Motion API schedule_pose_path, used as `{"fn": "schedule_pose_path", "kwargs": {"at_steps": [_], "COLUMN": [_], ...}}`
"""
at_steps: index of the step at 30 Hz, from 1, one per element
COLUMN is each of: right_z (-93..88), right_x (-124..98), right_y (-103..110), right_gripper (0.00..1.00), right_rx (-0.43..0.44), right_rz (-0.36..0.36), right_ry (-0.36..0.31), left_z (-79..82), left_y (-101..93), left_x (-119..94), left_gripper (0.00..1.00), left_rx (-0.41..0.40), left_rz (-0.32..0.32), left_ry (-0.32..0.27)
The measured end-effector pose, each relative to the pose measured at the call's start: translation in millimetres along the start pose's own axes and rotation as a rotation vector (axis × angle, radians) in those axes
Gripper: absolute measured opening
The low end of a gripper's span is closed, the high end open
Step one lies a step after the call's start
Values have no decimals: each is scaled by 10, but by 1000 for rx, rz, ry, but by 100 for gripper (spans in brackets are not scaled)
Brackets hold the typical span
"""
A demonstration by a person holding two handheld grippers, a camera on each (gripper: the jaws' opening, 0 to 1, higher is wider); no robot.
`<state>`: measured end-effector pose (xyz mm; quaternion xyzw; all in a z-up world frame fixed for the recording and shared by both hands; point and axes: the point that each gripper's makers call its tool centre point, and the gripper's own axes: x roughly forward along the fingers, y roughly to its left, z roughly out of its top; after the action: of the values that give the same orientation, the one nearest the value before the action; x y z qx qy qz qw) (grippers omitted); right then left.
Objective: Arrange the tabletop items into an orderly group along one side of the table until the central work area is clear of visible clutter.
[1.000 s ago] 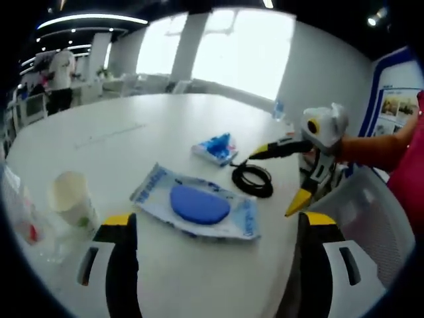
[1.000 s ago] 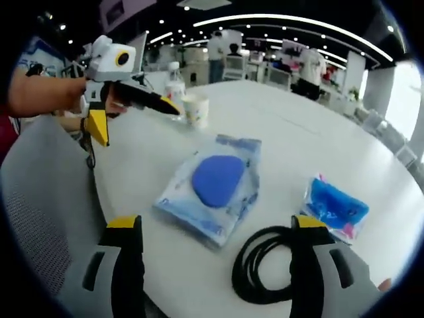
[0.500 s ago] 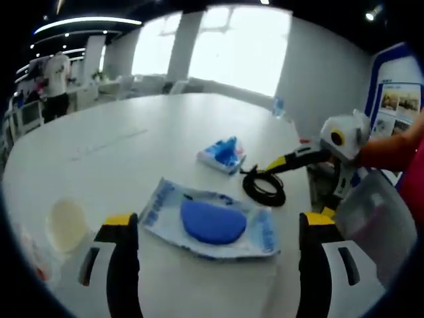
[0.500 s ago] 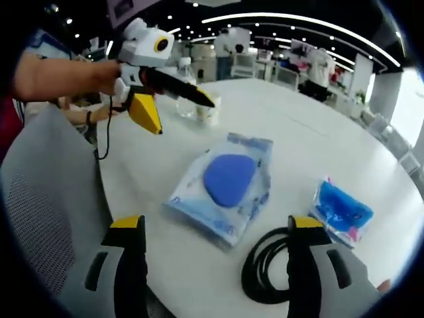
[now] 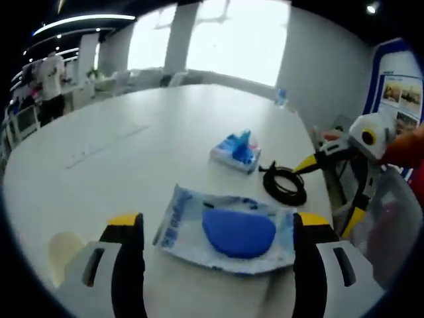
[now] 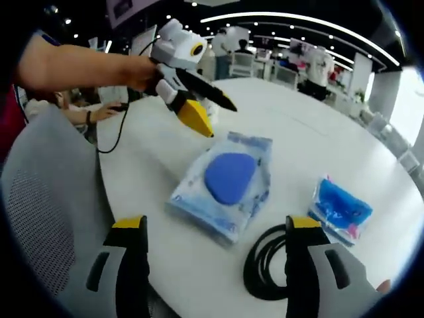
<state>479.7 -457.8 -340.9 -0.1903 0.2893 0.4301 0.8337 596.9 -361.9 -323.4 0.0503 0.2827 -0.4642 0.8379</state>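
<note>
Right gripper view: the left gripper, jaws spread and empty, has moved over the blue-pad packet.

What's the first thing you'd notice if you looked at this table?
Probably the clear packet with a big blue oval pad inside, lying flat on the white table just ahead of both grippers. Beside it sit a coiled black cable and a small bright blue packet, and the left gripper hovers open just above the big packet.
</note>
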Motion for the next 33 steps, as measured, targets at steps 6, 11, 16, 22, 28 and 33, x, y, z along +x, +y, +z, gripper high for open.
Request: {"fn": "schedule_pose_path", "kwargs": {"at_steps": [6, 11, 16, 22, 28, 33], "right_z": [-16, -15, -24, -57, -61, -7], "right_x": [-9, -5, -13, -28, 7, 35], "right_y": [-1, -4, -17, -33, -28, 9], "right_gripper": [84, 84, 83, 83, 83, 82], "right_rx": [17, 32, 43, 59, 63, 59], "right_rz": [-5, -11, -18, -29, -26, -19], "right_ry": [0, -3, -5, -4, -1, -10], "left_z": [0, 1, -52, -86, -144, -182], "left_y": [153, 315, 426, 460, 486, 553], "left_x": [141, 244, 326, 371, 346, 336], "left_gripper": [84, 78, 71, 66, 62, 53], "left_rx": [44, 32, 71, 76, 68, 53], "left_rz": [17, 45, 83, 93, 118, 173], "left_ry": [40, 59, 106, 124, 146, 151]}}
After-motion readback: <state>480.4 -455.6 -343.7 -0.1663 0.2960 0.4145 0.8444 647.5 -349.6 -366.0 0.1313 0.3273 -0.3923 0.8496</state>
